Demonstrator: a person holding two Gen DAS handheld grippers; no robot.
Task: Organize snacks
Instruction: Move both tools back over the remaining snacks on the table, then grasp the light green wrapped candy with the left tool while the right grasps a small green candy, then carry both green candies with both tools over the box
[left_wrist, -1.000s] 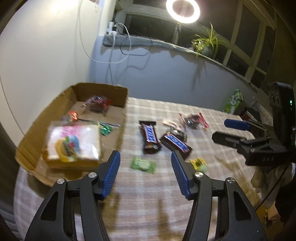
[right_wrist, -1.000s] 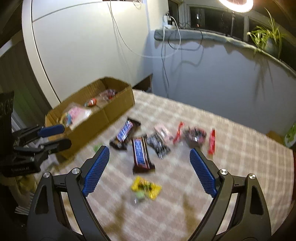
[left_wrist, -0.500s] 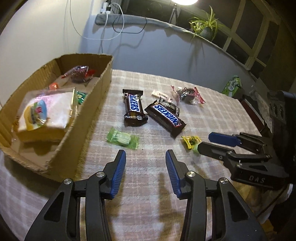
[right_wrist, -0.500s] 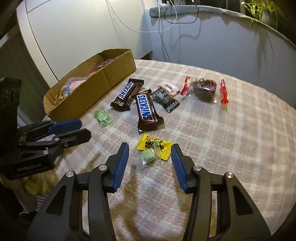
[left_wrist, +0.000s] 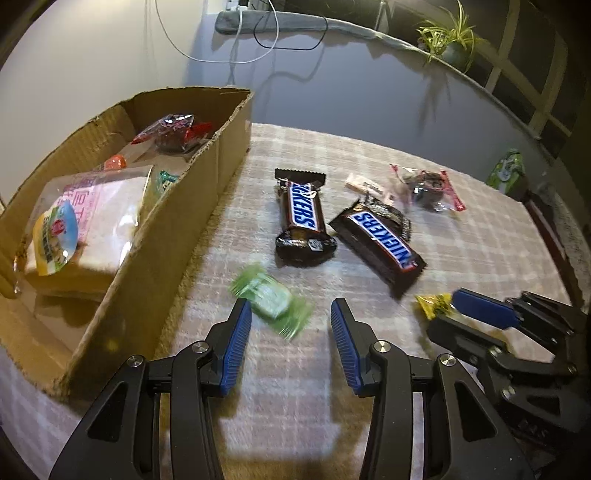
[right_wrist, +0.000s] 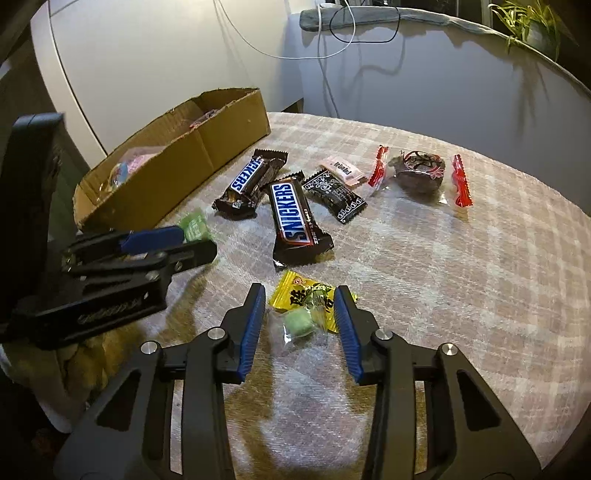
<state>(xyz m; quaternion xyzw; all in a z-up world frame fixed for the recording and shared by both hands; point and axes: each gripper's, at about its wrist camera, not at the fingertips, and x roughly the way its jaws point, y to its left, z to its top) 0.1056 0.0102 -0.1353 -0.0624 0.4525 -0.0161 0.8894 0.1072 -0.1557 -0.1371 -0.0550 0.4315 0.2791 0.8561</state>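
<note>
Grippers first. The left gripper (left_wrist: 291, 314) stands partly open above the checked cloth (left_wrist: 480, 236); its jaws closed in during the past second and have since settled. A blurred green candy (left_wrist: 271, 299) lies between the blue fingertips (left_wrist: 242, 317), close to the left one, though the blur hides whether any pad touches it. The right gripper (right_wrist: 300, 306) is narrower, and its jaws have just been closing. A yellow candy (right_wrist: 308, 295) and a small green sweet (right_wrist: 298, 325) in clear wrap lie between its pads, and a slim gap shows on each side, so nothing is pinched yet.

Just left of the green candy stands an open cardboard box (left_wrist: 155, 236), its near wall torn along the top. Inside lie a large pink-and-white bag (left_wrist: 88, 210), a dark red-ended sweet (left_wrist: 173, 131) at the far end, and small orange and green bits between them, too small to name.

On the cloth beyond the grippers lie two Snickers bars (right_wrist: 291, 214), one overlapping the other's end. Past them sit a black packet (right_wrist: 334, 197), a small pink packet (right_wrist: 341, 170) and a dark sweet in red-ended clear wrap (right_wrist: 419, 171). A green pack (left_wrist: 506, 173) sits at the far right edge of the cloth.
</note>
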